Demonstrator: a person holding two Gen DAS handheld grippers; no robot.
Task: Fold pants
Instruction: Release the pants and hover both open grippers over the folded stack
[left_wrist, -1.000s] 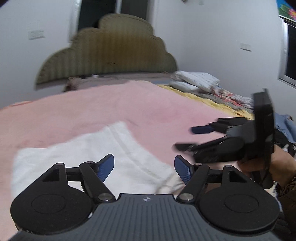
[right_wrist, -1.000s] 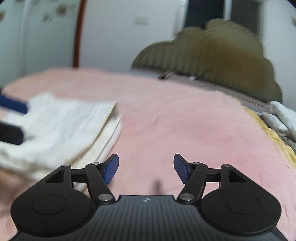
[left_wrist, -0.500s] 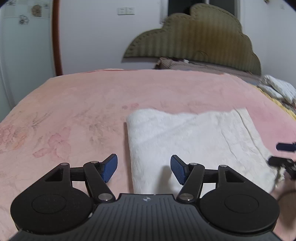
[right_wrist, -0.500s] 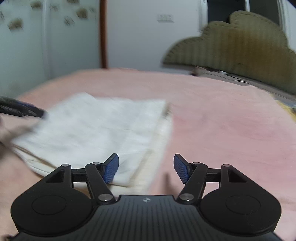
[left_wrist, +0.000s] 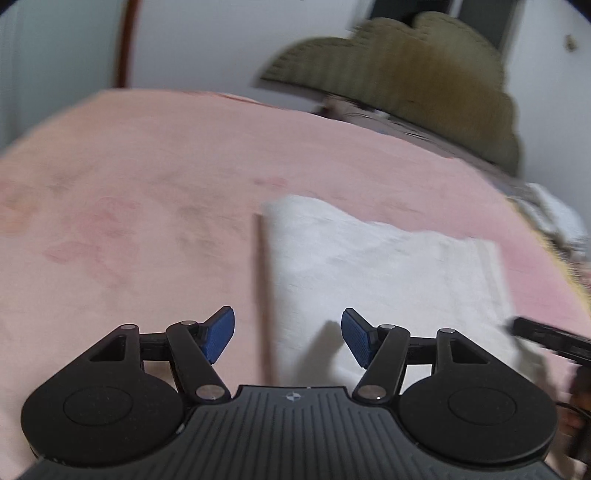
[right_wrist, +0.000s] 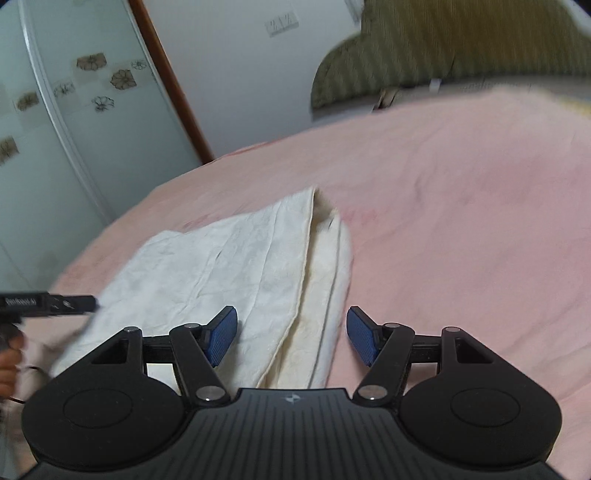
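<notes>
Cream-white folded cotton pants (right_wrist: 236, 266) lie flat on a pink plush bedspread (right_wrist: 461, 206), near the bed's front edge. The left gripper (left_wrist: 288, 334) hovers over their left edge, blue pads wide apart, gripping nothing. The right gripper (right_wrist: 291, 334) hovers above their layered right edge, equally wide and empty.

You have a bed with a pink blanket (right_wrist: 461, 206) before you, faint flower prints on it. At its far end you see an olive-green headboard (left_wrist: 424, 77) with a scalloped top, against a plain white wall (right_wrist: 236, 74). To the left stands a pale panel with flower decals (right_wrist: 122, 79), edged by a brown wooden strip (right_wrist: 173, 88). A light switch (right_wrist: 282, 23) sits on the wall.
</notes>
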